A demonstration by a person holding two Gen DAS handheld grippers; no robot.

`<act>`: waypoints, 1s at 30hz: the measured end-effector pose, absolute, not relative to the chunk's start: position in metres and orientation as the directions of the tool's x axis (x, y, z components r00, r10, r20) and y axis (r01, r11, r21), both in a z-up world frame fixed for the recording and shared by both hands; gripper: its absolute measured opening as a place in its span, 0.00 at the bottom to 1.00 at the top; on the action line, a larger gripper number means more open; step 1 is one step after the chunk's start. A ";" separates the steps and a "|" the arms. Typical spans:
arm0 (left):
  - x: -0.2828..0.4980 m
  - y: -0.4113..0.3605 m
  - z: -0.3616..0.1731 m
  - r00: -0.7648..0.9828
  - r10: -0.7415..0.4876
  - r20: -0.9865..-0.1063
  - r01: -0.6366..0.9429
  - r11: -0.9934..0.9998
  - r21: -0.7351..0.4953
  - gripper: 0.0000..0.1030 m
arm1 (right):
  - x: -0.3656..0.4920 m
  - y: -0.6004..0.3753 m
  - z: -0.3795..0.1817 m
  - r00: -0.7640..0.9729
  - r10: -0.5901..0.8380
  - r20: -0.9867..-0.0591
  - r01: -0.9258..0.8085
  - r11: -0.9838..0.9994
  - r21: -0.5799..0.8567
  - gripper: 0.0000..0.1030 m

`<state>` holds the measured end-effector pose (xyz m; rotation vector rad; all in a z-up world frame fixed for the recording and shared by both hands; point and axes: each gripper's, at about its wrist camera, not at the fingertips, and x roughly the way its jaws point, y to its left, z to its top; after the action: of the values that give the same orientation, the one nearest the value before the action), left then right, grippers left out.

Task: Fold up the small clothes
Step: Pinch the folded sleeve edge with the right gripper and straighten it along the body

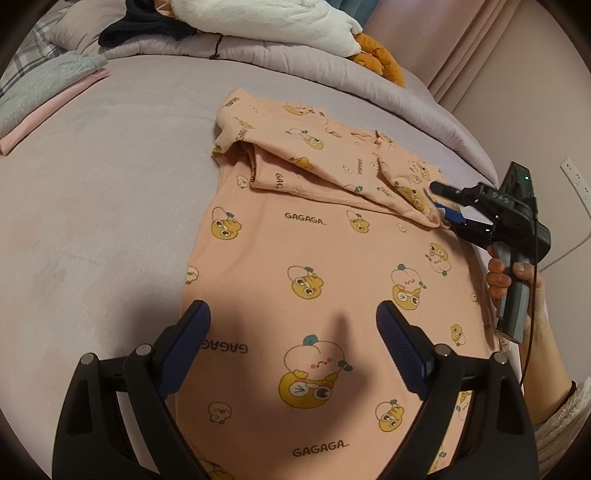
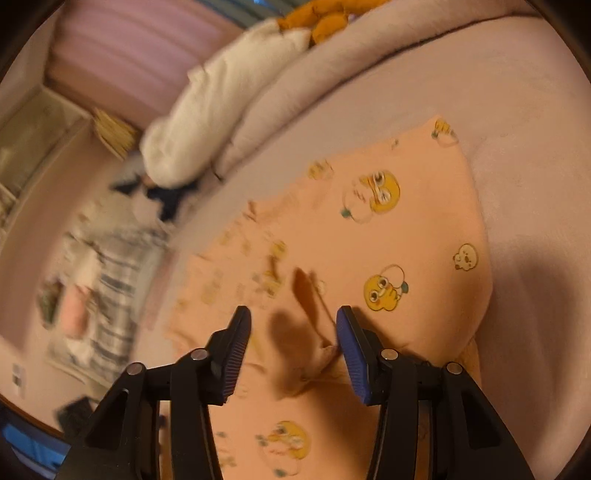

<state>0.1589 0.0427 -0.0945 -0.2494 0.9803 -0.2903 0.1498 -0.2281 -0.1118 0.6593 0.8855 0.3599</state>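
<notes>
Left wrist view showed the left claw (image 1: 293, 323) nearest, its jaws spread wide and released, hovering above the lower part of a peach-pink child's shirt (image 1: 317, 266) printed with cartoon ducks and the word GAGAGA. Nothing sat between its blue pads (image 1: 188, 347). The shirt lay flat on the lilac bed (image 1: 103, 206), one sleeve (image 1: 332, 173) folded across the chest. Farther on, at the shirt's right edge, the right claw (image 1: 441, 203) sat with its tips at the bunched end of that sleeve; from this side, whether it pinched the cloth could not be told. A bare hand (image 1: 506, 277) gripped its handle. In the right wrist view the right claw (image 2: 293, 332) stood partly apart over the same shirt (image 2: 406, 229), a small ridge of fabric touching its right pad (image 2: 354, 358) and no cloth clamped across both. Beyond lay folded clothes (image 1: 40, 92) at the left, then a rolled lilac duvet (image 1: 295, 55), a white plush toy (image 1: 273, 22) with orange feet (image 1: 376, 59), and pink curtains (image 1: 480, 48).
</notes>
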 end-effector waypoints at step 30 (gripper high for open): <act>0.162 0.055 -0.098 0.518 -0.352 -0.779 0.106 0.931 -0.350 0.89 | 0.152 -0.251 -0.084 0.607 0.160 -0.778 0.062 0.967 0.247 0.09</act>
<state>0.1619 0.0554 -0.0977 -0.2734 0.9911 -0.2789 0.1521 -0.2509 -0.0840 0.2613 0.9194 0.0572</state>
